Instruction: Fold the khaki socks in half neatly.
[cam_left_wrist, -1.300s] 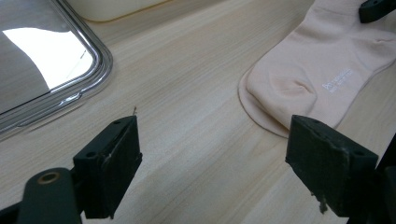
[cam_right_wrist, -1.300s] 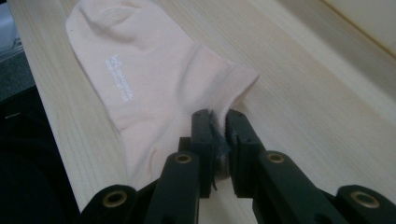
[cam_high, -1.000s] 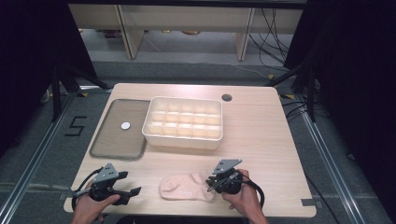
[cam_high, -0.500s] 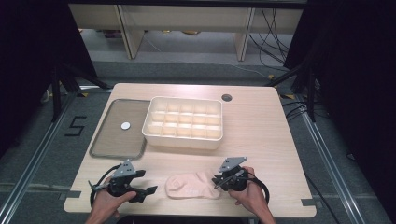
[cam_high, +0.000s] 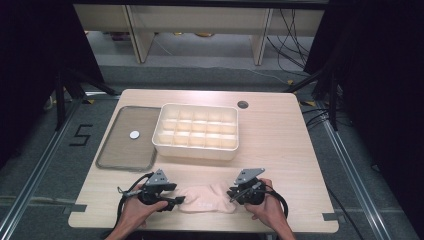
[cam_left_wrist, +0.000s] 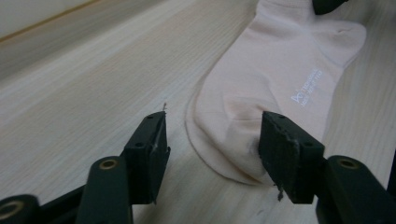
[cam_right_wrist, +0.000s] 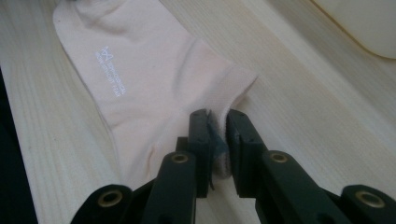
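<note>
On the pale wooden table (cam_high: 280, 135), the white plastic organiser box (cam_high: 196, 131), divided into a grid of compartments, sits mid-table with every cell looking empty, though the glare makes that hard to confirm. Left of it, the grey rectangular tray (cam_high: 125, 150) carries one small white disc (cam_high: 134, 134). Down at the near edge lies the pale pink sock (cam_high: 207, 198), flat between both tools. The right gripper (cam_right_wrist: 218, 135) is pinched tight on the cuff, probably anchoring it. The left gripper (cam_left_wrist: 212, 140) has its jaws spread wide around the toe, ready to bite.
</note>
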